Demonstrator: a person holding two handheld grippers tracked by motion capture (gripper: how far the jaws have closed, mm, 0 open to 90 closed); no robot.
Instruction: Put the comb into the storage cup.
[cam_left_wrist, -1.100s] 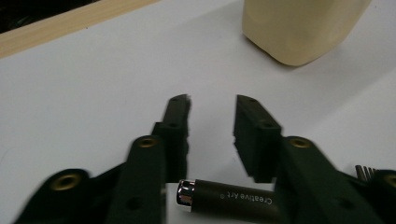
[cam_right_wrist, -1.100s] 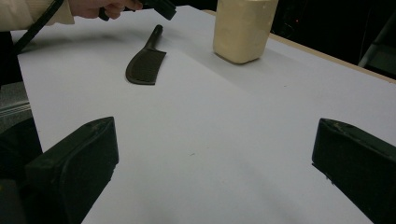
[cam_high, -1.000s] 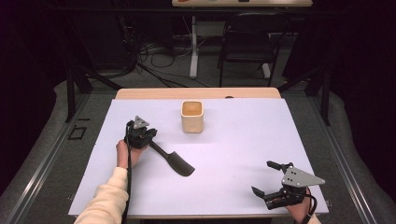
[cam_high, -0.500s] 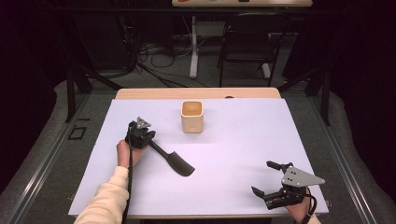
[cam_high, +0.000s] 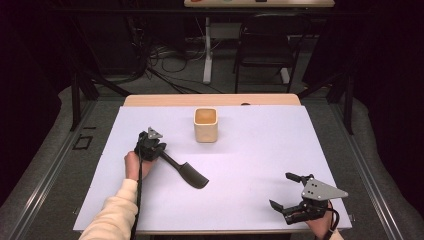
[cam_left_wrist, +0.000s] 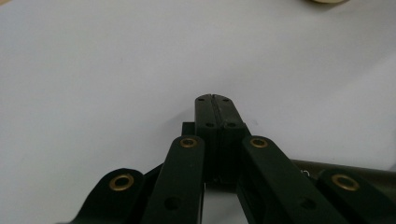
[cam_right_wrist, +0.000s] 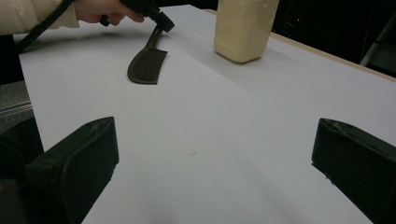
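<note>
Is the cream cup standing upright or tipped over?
Upright: the cream cup stands on its base on the white table, its open mouth facing up.

Dark room. Grey floor (cam_high: 60, 130) around the table, cables (cam_high: 165, 65) upper left of center, black chair (cam_high: 265, 50) upper center-right, possibly a second desk (cam_high: 260, 3) at top edge.

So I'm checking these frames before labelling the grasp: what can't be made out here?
- Handle of the black spatula: high view, covered by the left hand-held gripper; in the left gripper view the closed jaws hide it.
- Inside of the beige cup: high view, too small to tell the contents; in the right gripper view its top is cut off by the upper edge.
- Right hand-held gripper: its holding hand is cut off by the bottom edge.
</note>
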